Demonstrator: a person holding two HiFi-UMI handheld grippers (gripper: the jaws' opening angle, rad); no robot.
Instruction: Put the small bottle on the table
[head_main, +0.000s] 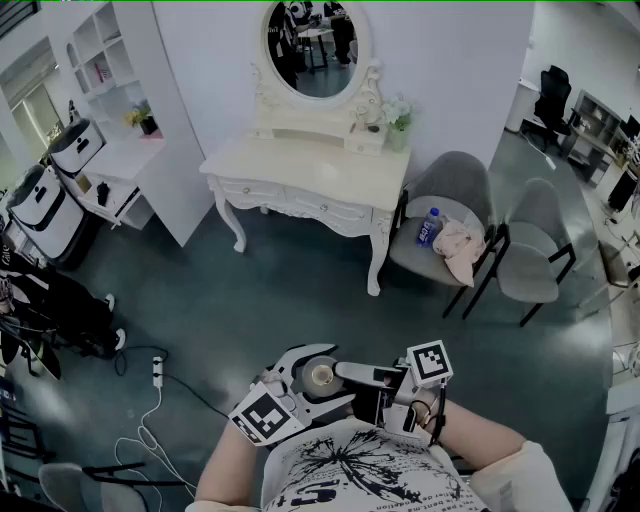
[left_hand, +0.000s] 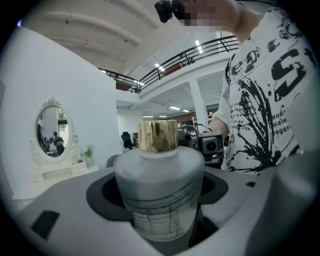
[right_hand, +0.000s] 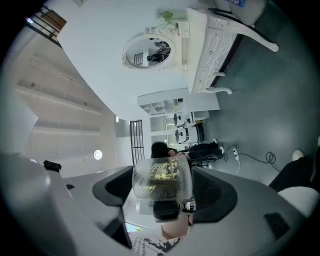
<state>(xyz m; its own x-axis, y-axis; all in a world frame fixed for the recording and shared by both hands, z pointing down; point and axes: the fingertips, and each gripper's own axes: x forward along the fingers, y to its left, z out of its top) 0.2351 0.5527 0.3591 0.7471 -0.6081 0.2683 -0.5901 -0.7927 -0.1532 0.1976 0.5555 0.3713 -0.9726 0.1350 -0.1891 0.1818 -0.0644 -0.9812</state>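
Small bottle, frosted w/ a gold cap, is up in the air at bottom centre of the head view, close to the person's shirt. It's not on the tabletop yet; that's the white dressing table's top, top centre of frame, well apart, w/ bare floor between. Left gripper has it: in the left gripper view the bottle stands upright, seated deep btw the fingers, which are closed on its body from both sides. Right gripper meets it from the opposite side. In its own view the bottle sits btw the fingers nearer the tips, and I can't tell if they press on it or only frame it. Main risk, as I judge it: two grippers on one smooth bottle, so if the left lets go before the right has really clamped, it drops to the floor. If both pull, it could twist out. A tip-only hold could also let it tilt on the way over. Setting down near the mirror base at the back of the tabletop risks a knock, so the bare front edge looks safer. Cable at lower left looks off the direct path. Pose: left gripper points up-right from lower left, held level. Right gripper points left from lower right and is rolled on its side, as its view shows floor at frame right.
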